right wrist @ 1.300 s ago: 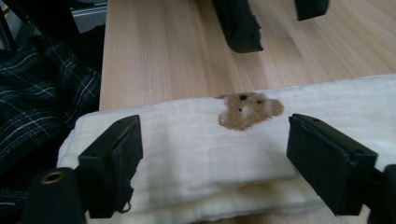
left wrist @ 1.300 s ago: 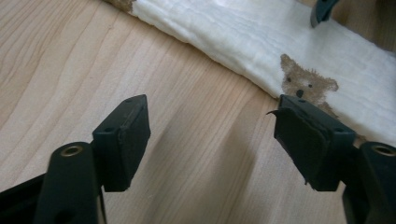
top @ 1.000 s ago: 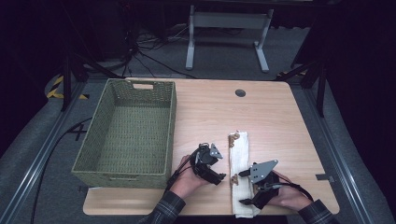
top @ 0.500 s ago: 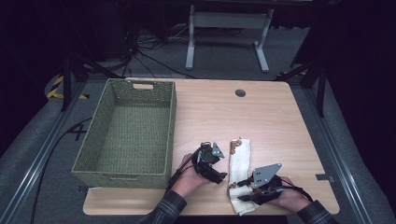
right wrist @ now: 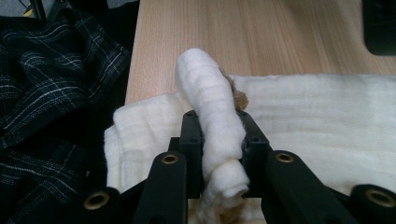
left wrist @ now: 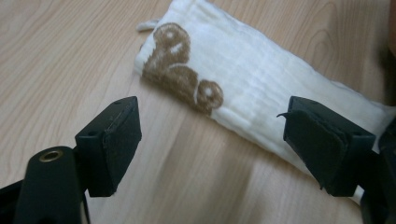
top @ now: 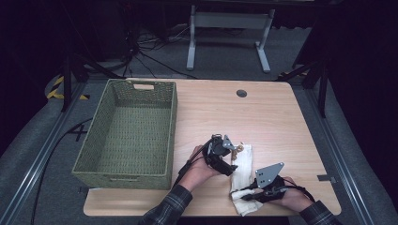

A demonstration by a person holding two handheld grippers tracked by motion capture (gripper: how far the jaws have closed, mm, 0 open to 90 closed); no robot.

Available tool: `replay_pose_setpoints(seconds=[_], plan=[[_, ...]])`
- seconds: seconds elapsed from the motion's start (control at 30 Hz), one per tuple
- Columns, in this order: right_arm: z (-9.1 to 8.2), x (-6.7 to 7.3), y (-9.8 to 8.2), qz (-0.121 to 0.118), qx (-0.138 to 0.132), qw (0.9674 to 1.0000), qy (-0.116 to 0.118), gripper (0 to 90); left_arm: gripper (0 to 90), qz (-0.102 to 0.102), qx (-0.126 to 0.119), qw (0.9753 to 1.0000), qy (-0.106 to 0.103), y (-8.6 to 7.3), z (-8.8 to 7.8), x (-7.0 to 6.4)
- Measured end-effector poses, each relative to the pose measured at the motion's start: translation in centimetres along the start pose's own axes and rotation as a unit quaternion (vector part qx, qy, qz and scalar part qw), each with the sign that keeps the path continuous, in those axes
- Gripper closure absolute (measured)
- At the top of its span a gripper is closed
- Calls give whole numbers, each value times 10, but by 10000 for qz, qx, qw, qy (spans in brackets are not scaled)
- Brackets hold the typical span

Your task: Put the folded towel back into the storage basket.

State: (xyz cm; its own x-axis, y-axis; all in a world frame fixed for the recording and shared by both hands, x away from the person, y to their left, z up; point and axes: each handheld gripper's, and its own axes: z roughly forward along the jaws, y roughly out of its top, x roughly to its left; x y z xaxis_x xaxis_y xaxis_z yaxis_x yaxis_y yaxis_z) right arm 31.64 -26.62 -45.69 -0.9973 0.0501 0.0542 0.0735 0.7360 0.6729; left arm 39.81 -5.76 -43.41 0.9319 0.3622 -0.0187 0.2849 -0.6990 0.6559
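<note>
Right gripper view: right claw (right wrist: pixel 218 140), its jaws just closing, pinches a bunched fold of soft, light, limp white cloth (right wrist: pixel 327 116) lying at the worktop (top: pixel 281 122) front edge; left claw (left wrist: pixel 224 140) spread beside its brown-printed end, the other handhold.

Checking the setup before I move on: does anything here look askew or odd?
Only the cream folded cloth with brown pattern: its near end is bunched into a roll between the right gripper fingers, no longer flat. The green woven basket sits squarely.

Folded cream cloth (top: pixel 244 169) with brown pattern, flat on table; near end bunched, seemingly pinched
</note>
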Motion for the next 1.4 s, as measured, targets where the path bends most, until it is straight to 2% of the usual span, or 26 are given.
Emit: replay_pose_setpoints(seconds=[0.1,0.2,0.37,0.47,0.53,0.73,0.8,0.9,1.1,1.3,1.4], plan=[[0,0,0,-4,3,10000,0,765,194,84,-41,9999,-71,7,4,4],[0,0,0,17,9,10000,9,763,182,219,-104,9995,-191,16,15,11],[0,-1,0,4,7,10000,15,762,172,368,-80,9989,-283,25,26,16],[0,-1,0,12,6,10000,27,762,167,464,-96,9985,-268,33,35,21],[0,-1,0,16,5,10000,30,762,167,552,-57,9981,-279,38,41,24],[0,-1,0,22,1,10000,38,762,181,636,157,9971,-384,39,54,27],[0,-1,0,33,-3,10000,53,762,192,676,326,9965,-380,38,56,28],[0,-1,0,40,-2,10000,58,762,232,578,280,9964,-555,35,59,29],[0,-1,0,35,2,10000,44,762,265,670,267,9953,-650,35,58,31],[0,-1,0,51,2,10000,54,762,397,720,256,9944,-734,35,56,30],[0,-1,0,51,3,10000,50,762,490,811,281,9931,-805,35,54,29]])
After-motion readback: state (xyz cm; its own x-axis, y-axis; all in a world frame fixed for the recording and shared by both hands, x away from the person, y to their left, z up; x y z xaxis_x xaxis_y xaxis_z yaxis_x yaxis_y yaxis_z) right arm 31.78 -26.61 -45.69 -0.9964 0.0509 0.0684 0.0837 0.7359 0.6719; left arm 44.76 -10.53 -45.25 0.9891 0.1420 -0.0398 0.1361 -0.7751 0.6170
